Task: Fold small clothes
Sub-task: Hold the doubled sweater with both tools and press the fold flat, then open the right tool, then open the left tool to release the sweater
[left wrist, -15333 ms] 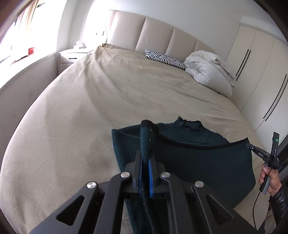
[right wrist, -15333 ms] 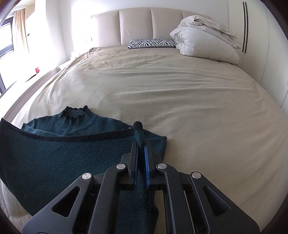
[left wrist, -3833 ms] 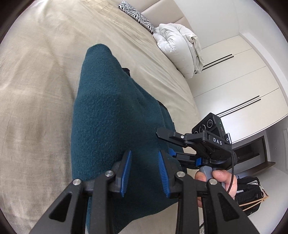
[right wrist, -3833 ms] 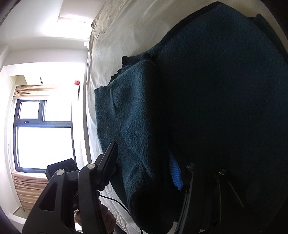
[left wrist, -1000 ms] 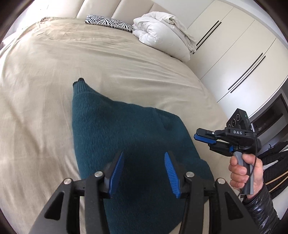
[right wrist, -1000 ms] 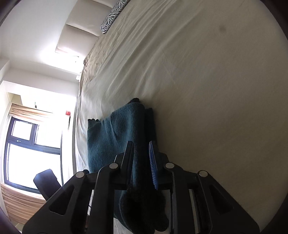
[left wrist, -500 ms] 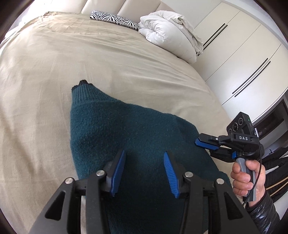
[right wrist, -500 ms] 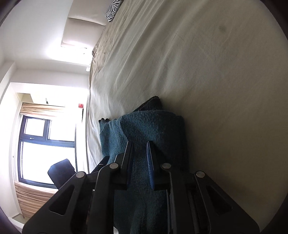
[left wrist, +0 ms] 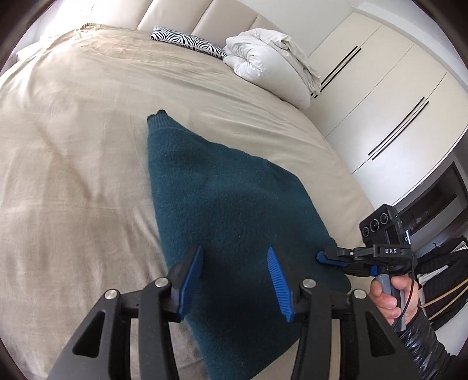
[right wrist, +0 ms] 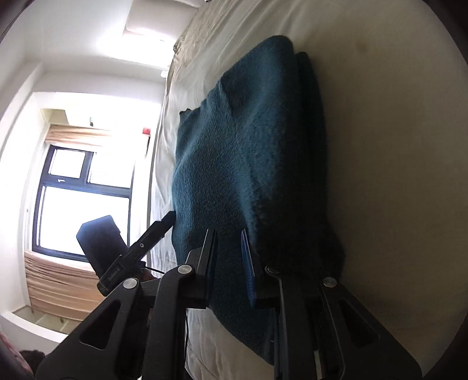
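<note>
Since half second earlier: right tool [right wrist: 229,257] swung onto teal sweater [left wrist: 222,204], jaws narrow, straddling its nap, grip uncertain. Left tool [left wrist: 234,274] released, jaws just widened, hovering above. Sweater folded narrow on bed [left wrist: 73,146], positioned for next fold.

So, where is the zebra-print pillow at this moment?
In the left wrist view, the zebra-print pillow lies at the far end of the bed, against the headboard, just left of the bundled white duvet.
</note>
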Demonstrator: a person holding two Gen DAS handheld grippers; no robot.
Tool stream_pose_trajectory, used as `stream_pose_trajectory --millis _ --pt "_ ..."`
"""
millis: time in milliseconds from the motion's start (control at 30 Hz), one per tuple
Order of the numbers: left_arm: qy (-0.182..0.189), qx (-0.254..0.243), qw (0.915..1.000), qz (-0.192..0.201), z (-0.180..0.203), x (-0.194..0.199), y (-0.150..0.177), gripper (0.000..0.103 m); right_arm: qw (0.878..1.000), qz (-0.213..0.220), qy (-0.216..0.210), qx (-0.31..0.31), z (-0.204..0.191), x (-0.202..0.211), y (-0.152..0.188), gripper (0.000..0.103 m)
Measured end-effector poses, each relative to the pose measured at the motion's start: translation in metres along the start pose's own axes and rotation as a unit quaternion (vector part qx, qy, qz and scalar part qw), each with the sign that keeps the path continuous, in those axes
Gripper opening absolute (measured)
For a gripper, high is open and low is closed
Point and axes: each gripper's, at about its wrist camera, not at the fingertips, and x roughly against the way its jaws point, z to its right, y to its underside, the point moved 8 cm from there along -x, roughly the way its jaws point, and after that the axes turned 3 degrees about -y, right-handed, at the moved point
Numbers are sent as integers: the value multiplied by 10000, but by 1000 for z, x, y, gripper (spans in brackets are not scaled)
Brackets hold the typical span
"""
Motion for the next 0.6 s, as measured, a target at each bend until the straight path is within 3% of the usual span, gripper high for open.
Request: stream_pose_trajectory --millis 67,200,233,267,333,433,500,600 --pt "-233 43 9997 57 -13 6 0 62 9997 125 133 132 1 20 3 17" --pt "-254 596 9979 25 -38 6 -2 63 9974 334 519 363 -5 46 -3 20" --pt "-223 667 9975 -9 -39 4 -1 65 9957 473 701 371 -4 52 -16 39" --pt "-165 705 9974 -65 -38 1 -2 68 9944 660 766 313 -3 60 -25 66" --pt "-25 641 9977 -215 -29 -8 -2 76 9905 1144 750 142 -2 82 -43 83" --pt "83 615 9970 -459 -18 -28 -3 78 9919 912 886 8 7 80 -53 85" --pt "254 732 9944 -721 -13 -44 -1 79 9945 710 754 -142 8 55 -59 85" --pt "210 744 9933 -858 -13 -58 1 77 9959 476 716 -282 12 24 -65 73"
